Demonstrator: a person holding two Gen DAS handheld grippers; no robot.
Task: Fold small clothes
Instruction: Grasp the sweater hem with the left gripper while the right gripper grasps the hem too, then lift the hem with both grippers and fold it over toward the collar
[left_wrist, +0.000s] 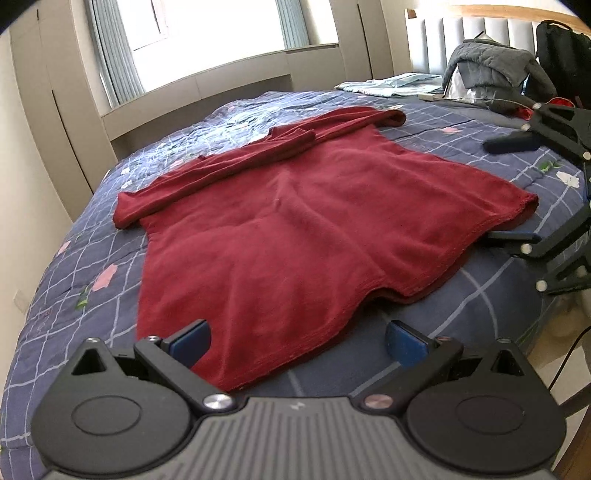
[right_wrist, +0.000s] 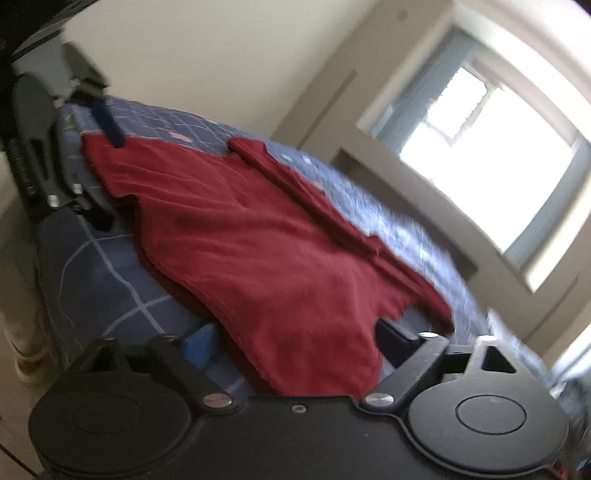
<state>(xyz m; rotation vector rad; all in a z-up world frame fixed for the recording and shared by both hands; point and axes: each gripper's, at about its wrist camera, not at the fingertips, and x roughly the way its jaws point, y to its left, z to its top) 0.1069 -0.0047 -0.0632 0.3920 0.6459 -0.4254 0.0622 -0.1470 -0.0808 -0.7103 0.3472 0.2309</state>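
A dark red long-sleeved top (left_wrist: 295, 229) lies spread flat on the bed, hem toward me, sleeves folded across the far part. My left gripper (left_wrist: 297, 341) is open, its jaws on either side of the hem's near left corner, just above the cloth. My right gripper (left_wrist: 511, 188) shows at the right edge of the left wrist view, open, at the hem's right corner. In the right wrist view the right gripper (right_wrist: 295, 341) is open with the red top (right_wrist: 258, 236) lying between its jaws; the left gripper (right_wrist: 107, 170) shows at far left.
The bed has a blue checked quilt (left_wrist: 491, 295). A grey jacket (left_wrist: 491, 62), a black bag (left_wrist: 557, 44) and light blue cloth (left_wrist: 391, 83) lie by the headboard. A window with a ledge (left_wrist: 221, 70) is beyond. The bed's edge and floor are at right (left_wrist: 565, 354).
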